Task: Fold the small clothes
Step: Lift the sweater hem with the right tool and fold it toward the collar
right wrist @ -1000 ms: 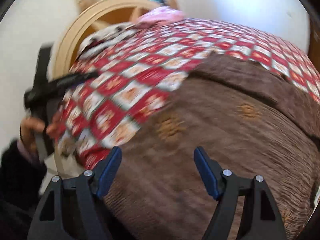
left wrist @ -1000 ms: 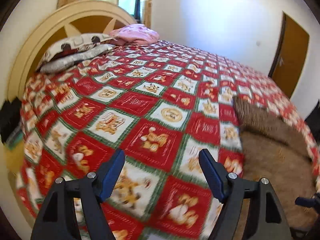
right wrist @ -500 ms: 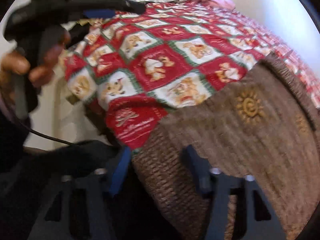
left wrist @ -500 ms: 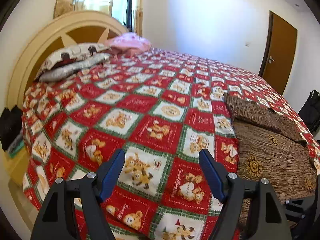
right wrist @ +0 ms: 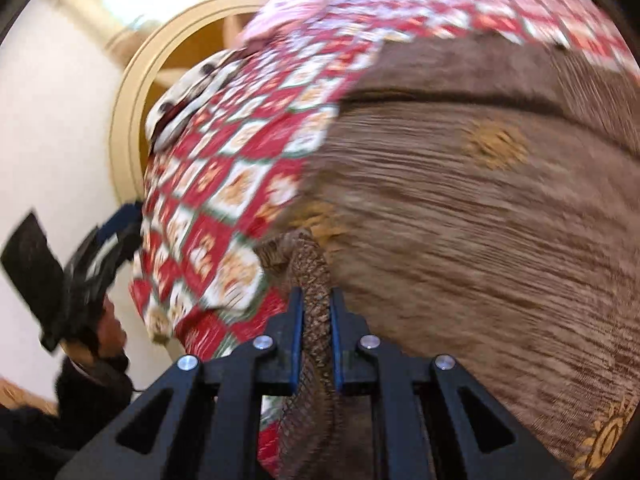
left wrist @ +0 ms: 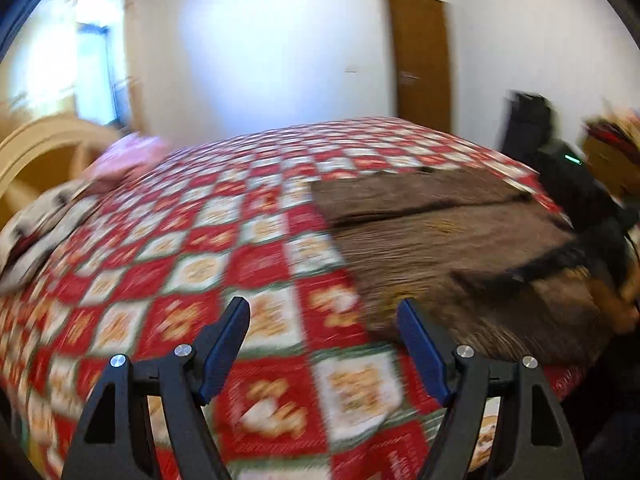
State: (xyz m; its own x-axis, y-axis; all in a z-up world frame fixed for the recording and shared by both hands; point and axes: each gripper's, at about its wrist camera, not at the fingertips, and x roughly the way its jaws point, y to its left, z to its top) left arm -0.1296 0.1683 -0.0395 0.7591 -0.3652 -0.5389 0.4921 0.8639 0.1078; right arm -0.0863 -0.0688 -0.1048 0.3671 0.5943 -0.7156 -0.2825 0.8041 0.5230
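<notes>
Two tools worked over the bed with the red, white and green checked cartoon-print bedspread (left wrist: 248, 264). The brown ribbed woven garment with gold sun motifs (right wrist: 460, 216) lay spread on the near right part of the bed, its near edge at the bed's near edge. The right tool (right wrist: 316, 316) was closing its blue jaws on a bunched corner of that near edge, pads already pressed on the fabric, likely to lift it for a fold. The left tool (left wrist: 324, 344) stood wide and empty above the bedspread, just left of the garment, probably heading for the other near corner. The garment's long axis seemed to run from the near edge toward the far side, where a separate flap, perhaps a sleeve, lay crosswise; blur left this uncertain.
</notes>
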